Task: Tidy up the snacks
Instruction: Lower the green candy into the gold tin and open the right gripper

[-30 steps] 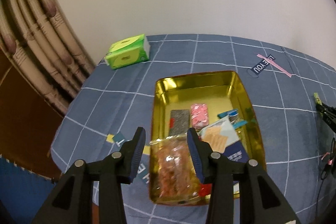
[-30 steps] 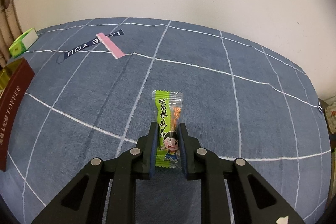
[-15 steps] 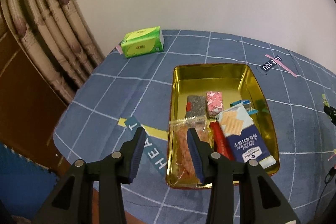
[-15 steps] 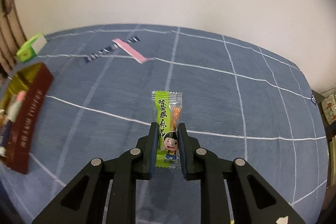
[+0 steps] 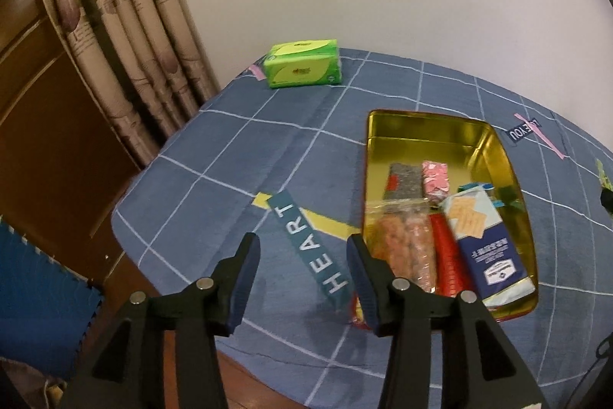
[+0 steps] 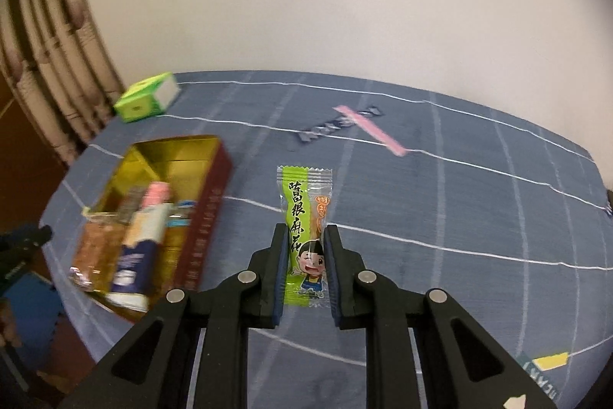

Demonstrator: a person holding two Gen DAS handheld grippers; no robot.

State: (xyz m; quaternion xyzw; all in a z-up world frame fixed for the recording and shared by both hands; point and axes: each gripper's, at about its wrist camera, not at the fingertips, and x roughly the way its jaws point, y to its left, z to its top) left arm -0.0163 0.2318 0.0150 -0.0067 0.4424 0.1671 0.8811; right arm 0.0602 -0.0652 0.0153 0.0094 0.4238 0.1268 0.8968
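A gold tin [image 5: 429,129] with red outer walls lies on the blue checked tablecloth and holds several snack packs, among them a clear bag of orange snacks [image 5: 402,248] and a blue cracker pack [image 5: 486,248]. My left gripper [image 5: 302,255] is open and empty, to the left of the tin over the word HEART. My right gripper [image 6: 305,248] is shut on a green snack packet [image 6: 304,213] and holds it above the cloth, to the right of the tin [image 6: 214,194].
A green tissue pack [image 5: 302,68] lies at the table's far left corner and also shows in the right wrist view [image 6: 147,98]. Curtains [image 5: 126,37] and a wooden panel stand left of the table. The table edge is close below my left gripper.
My left gripper has drawn back and left, away from the tin and the orange snack bag. My right gripper has carried the green packet leftward, bringing the tin into its view.
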